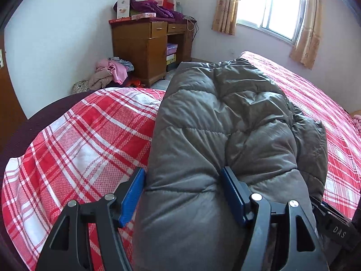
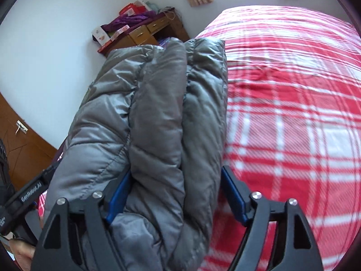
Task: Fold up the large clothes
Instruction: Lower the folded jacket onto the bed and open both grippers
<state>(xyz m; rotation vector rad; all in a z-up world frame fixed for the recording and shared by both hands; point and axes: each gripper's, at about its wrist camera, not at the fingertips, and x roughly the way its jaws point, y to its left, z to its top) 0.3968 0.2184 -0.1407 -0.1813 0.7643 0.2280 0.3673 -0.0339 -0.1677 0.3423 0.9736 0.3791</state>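
Note:
A grey puffer jacket lies folded into a thick long bundle on the red and white plaid bedspread. My left gripper has its blue pads on both sides of the bundle's near end and squeezes it. In the right wrist view the same jacket fills the middle, and my right gripper holds its stacked layers between its blue pads. The bedspread lies to the right. The other gripper's body shows at the lower left.
A wooden desk piled with boxes and purple cloth stands at the far wall. A heap of clothes lies beside it on the floor. A curtained window is at the far right. A wooden door is at left.

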